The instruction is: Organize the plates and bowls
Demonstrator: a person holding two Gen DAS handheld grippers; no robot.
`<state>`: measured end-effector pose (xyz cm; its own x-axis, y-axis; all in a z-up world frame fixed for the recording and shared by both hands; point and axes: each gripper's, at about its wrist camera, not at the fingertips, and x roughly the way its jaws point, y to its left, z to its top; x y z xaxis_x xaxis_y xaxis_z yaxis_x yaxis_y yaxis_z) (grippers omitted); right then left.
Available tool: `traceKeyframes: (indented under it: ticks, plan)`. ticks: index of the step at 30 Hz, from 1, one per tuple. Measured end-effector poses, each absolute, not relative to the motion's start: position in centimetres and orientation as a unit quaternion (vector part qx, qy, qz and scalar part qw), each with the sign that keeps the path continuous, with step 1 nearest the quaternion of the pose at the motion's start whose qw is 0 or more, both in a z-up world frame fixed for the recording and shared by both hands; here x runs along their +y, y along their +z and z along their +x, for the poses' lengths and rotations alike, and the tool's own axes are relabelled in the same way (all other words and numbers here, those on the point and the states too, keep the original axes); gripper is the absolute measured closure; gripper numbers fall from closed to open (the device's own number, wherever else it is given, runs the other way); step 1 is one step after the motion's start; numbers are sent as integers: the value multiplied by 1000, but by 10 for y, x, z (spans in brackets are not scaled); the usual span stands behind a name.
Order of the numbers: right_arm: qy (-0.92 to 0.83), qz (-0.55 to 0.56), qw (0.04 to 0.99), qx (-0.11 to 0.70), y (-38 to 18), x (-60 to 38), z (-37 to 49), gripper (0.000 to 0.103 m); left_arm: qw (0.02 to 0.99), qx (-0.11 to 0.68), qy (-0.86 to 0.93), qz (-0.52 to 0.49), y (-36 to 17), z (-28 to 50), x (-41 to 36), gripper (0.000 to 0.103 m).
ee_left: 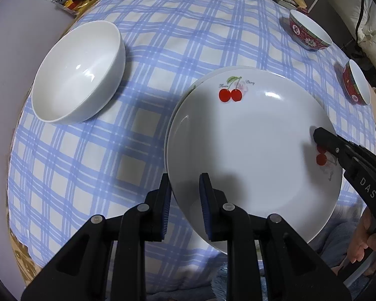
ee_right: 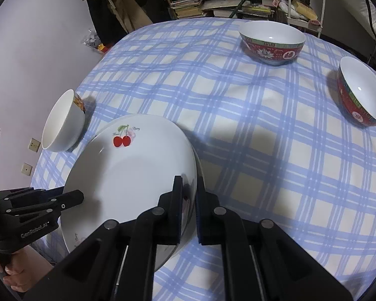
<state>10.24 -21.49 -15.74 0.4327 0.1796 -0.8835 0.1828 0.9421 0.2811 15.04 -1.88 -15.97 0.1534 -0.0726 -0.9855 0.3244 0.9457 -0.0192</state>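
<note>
**A:** Your left gripper [ee_left: 185, 195] points down, and its two pads pinch the near rim of the top cherry plate [ee_left: 250, 150]. Your right gripper [ee_right: 189, 195] squeezes the same plate on its other edge. So both tongs are clamped on that one plate.

**B:** What does your left camera show that the right one misses?

**A:** It shows a second plate [ee_left: 188, 92] peeking out from under the top one, at its far left edge. You can also see two cherry pictures there, and your right hand [ee_left: 368, 235] at the bottom corner. I cannot tell if the top plate touches the one below.

**B:** And the right camera?

**A:** It shows your left hand [ee_right: 17, 276] low on the left. It shows a bit of a picture on the outside of the white bowl [ee_right: 62, 123], just beside the plate. It also shows both red bowls [ee_right: 272, 42] whole, farther back and well apart.

**B:** What are they all on?

**A:** A table with a blue and white checked cloth [ee_right: 238, 115]. Behind it is a plain pale wall [ee_right: 25, 50] with little sockets, then shelves [ee_right: 213, 2] full of books and boxes.
</note>
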Motion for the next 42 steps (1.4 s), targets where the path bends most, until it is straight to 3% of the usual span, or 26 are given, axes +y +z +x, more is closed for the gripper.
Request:
traceKeyframes:
  ticks: [42]
  plan:
    - [-30,116,837,534,-162,-207,102,90,771,619,-106,106,-150,147,-12,81]
